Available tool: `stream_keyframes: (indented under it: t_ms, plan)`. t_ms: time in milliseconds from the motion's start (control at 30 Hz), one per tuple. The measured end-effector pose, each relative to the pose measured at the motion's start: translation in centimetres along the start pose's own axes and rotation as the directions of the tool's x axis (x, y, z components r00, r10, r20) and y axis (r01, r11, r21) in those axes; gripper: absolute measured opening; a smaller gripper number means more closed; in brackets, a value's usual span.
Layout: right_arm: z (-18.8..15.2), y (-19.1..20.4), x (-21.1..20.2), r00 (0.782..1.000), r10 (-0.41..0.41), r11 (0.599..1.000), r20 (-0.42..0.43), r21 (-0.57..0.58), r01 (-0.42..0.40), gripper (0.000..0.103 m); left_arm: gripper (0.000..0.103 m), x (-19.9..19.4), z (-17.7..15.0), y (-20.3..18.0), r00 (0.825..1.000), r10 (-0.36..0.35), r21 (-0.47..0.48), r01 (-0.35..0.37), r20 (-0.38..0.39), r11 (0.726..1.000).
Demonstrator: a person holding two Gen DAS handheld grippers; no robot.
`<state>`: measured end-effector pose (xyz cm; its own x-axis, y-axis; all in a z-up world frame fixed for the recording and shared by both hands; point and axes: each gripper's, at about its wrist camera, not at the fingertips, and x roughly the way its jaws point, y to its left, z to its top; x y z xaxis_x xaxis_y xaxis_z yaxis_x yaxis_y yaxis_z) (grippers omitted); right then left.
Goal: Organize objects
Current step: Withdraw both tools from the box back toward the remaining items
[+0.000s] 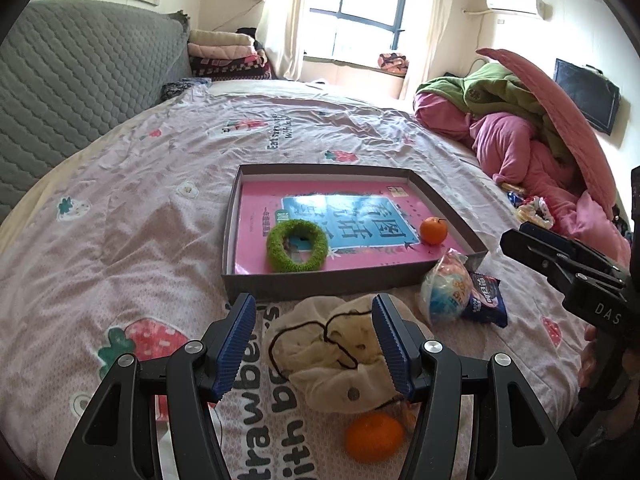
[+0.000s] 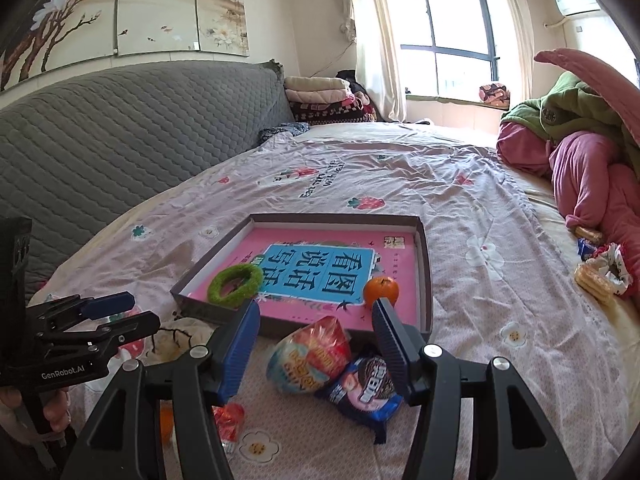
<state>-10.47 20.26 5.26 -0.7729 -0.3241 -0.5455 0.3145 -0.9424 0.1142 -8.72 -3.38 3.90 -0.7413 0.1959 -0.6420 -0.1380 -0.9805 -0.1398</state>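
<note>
Bed (image 1: 120, 208), strawberry-print sheet: wide bare stretch to the left of the left hand-held gripper (image 1: 314, 344) and beyond the tray; quilted grey headboard (image 1: 72, 92) bounds the far left, a heap of pink and green bedding (image 1: 516, 136) the far right.

Grey shallow tray (image 1: 240, 280): straight ahead of both grippers, its near wall just beyond the items below. Inside lie a pink book (image 1: 360, 252), a green fuzzy ring (image 1: 297, 245) at the near left, and a small orange (image 1: 433, 230) at the near right.

Left hand-held gripper: blue-padded fingers spread wide, gripping nothing. A cream cloth hat (image 1: 340, 356) with black cord lies between and under the fingers (contact with the right pad cannot be told). A second orange (image 1: 374, 436) sits just behind the hat, nearer the camera.

Right hand-held gripper (image 2: 316, 344): fingers spread wide, holding nothing. Between them, on the sheet, rest a puffed snack bag (image 2: 308, 354) and, touching it to the right, a blue cookie packet (image 2: 366, 392). A small red wrapper (image 2: 230, 420) lies under its left finger.

Both grippers stand side by side, well apart.
</note>
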Motion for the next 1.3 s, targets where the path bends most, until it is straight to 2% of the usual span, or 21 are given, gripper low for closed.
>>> stream_keyframes:
  t_ms: [433,833,1300]
  plan:
    - [-2.2,1.8,-1.2,0.999,0.04,0.999,-0.025,-0.009,-0.04,0.058,0.062,-1.5,-2.3,0.0,1.0,-0.009,-0.002,0.009,-0.021,1.0]
    - [-4.5,3.6,-1.4,0.992,0.094,0.995,-0.084,-0.019,-0.096,0.058,0.062,-1.7,-5.6,-1.8,0.995,-0.024,0.066,0.03,-0.097,0.997]
    - [-5.9,5.0,-1.4,0.986,0.111,0.992,-0.128,-0.042,-0.117,0.058,0.062,-1.7,-7.7,-2.7,0.987,-0.025,0.109,0.043,-0.16,0.993]
